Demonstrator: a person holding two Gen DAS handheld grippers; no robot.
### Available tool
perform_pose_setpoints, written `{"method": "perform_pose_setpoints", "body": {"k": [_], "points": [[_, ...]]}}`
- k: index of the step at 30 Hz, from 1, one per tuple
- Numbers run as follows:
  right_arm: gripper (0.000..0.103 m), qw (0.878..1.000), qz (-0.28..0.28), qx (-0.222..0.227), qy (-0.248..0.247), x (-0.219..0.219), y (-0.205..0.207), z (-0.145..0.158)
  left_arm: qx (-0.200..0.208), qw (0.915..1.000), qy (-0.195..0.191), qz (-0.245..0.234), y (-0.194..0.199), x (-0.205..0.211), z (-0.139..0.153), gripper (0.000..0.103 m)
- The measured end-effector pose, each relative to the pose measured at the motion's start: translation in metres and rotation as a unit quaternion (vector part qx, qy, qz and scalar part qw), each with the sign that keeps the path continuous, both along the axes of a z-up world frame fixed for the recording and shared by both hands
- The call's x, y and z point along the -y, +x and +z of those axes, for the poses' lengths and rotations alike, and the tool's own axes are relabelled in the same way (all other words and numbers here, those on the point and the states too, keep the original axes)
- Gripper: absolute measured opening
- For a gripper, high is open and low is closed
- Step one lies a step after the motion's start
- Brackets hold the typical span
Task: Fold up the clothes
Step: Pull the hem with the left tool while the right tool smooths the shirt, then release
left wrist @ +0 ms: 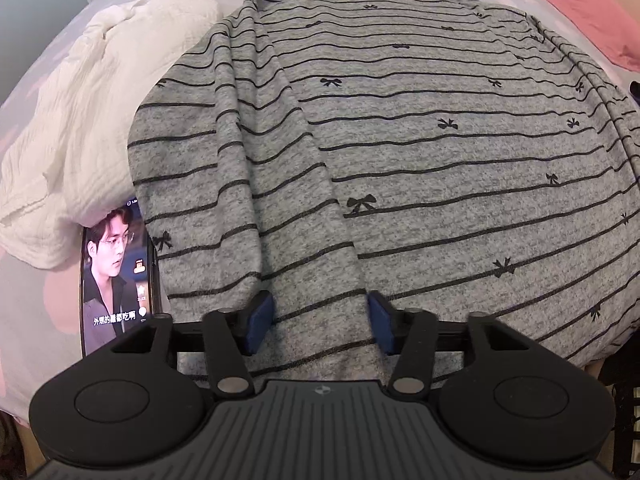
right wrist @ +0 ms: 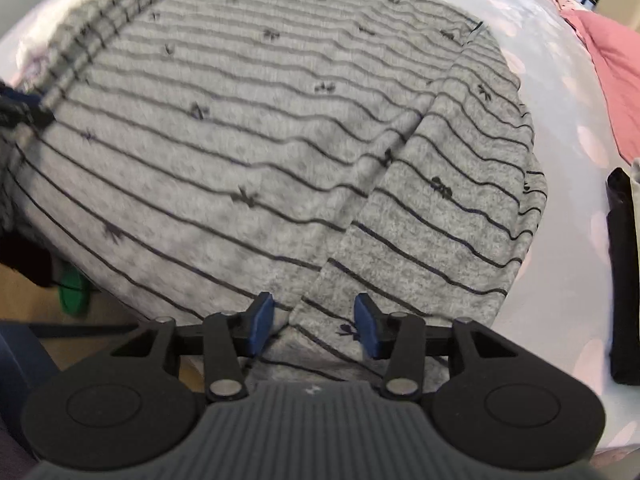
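A grey top [left wrist: 420, 152] with thin black stripes and small black bows lies flat on the bed, both sleeves folded in over the body. My left gripper [left wrist: 320, 322] is open, its blue pads on either side of the left sleeve's cuff end [left wrist: 316, 312] near the hem. In the right wrist view the same top [right wrist: 224, 132] fills the frame. My right gripper [right wrist: 316, 322] is open over the end of the right sleeve [right wrist: 420, 232] at the hem. The far left of that view shows the other gripper [right wrist: 20, 110], blurred.
A crumpled white garment [left wrist: 80, 128] lies left of the top. A phone [left wrist: 116, 272] with a lit screen lies by the top's lower left corner. Pink bedding [left wrist: 580, 4] is at the back right. A black object [right wrist: 622, 280] lies at the right edge. The bed edge is just below the hem.
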State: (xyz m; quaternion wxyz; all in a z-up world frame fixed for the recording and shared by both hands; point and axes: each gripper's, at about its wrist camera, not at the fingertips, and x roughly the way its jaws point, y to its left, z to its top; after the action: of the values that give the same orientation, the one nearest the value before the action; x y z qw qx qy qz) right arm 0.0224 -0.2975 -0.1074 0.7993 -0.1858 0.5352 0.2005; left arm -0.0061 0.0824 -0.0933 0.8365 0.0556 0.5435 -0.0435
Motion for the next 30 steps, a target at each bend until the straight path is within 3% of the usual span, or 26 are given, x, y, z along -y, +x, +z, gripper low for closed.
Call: {"method": "perform_pose_setpoints", "body": {"k": [2, 3, 4, 8, 14, 20, 23, 30], "points": [[0.026, 1.000, -0.004, -0.001, -0.001, 0.003, 0.002, 0.004, 0.001, 1.0000, -0.007, 0.000, 0.001, -0.002, 0.003, 0.017], [0.008, 1.000, -0.007, -0.004, 0.002, 0.005, 0.003, 0.008, 0.001, 0.9999, -0.012, 0.001, 0.002, -0.005, 0.005, 0.009], [0.005, 1.000, -0.013, -0.004, 0.003, 0.008, 0.004, 0.013, 0.000, 0.9998, -0.018, 0.002, 0.003, -0.007, 0.007, 0.006], [0.004, 0.999, -0.052, 0.005, 0.012, 0.029, 0.009, 0.026, 0.012, 0.9985, -0.047, 0.026, 0.005, -0.020, 0.027, 0.002], [0.003, 0.991, -0.125, 0.047, 0.004, 0.067, 0.021, 0.060, 0.069, 0.9907, -0.081, 0.085, 0.017, -0.067, 0.085, 0.002], [0.003, 0.976, -0.183, 0.110, -0.043, 0.103, 0.053, 0.094, 0.132, 0.9805, -0.052, 0.136, 0.041, -0.128, 0.149, 0.002], [0.003, 0.966, -0.208, 0.131, -0.075, 0.122, 0.069, 0.104, 0.157, 0.9714, -0.028, 0.176, 0.059, -0.165, 0.169, 0.002], [0.003, 0.935, -0.277, 0.166, -0.148, 0.161, 0.100, 0.108, 0.185, 0.9469, 0.021, 0.262, 0.099, -0.233, 0.166, 0.002]]}}
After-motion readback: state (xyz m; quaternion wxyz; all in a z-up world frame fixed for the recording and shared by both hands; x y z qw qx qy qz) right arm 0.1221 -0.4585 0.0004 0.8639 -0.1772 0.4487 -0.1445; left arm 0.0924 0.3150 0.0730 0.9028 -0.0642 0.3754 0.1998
